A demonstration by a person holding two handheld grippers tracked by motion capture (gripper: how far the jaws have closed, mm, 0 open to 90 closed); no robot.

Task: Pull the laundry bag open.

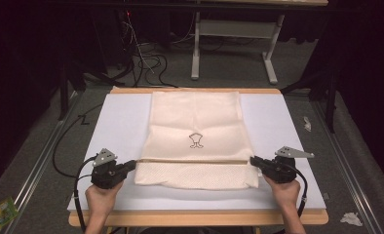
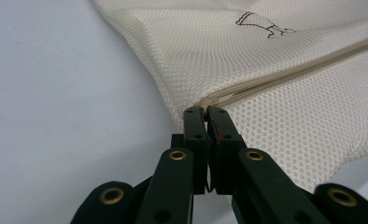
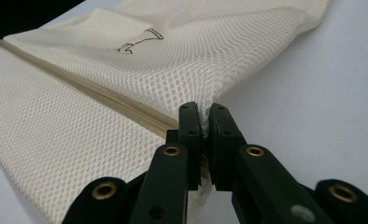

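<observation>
Two hand-held grippers pinch a cream mesh bag (image 1: 195, 141) on a white table (image 1: 119, 122).

Left gripper (image 1: 134, 164) clamps the bag's left edge at the seam; right gripper (image 1: 253, 160) clamps its right edge. Both jaws shut on fabric; bag stretches flat between them.

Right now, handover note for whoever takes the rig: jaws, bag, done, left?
Left gripper: jaws shut on the left end of the zipper seam of the mesh bag.
Right gripper: jaws shut on the right end of the same seam.
The bag lies flat in the middle of the white board, printed logo facing up, bottom strip nearest the person.
Done: both side edges pinched at seam level.
Left: probably lift and fold the bag; no fold made yet.
</observation>
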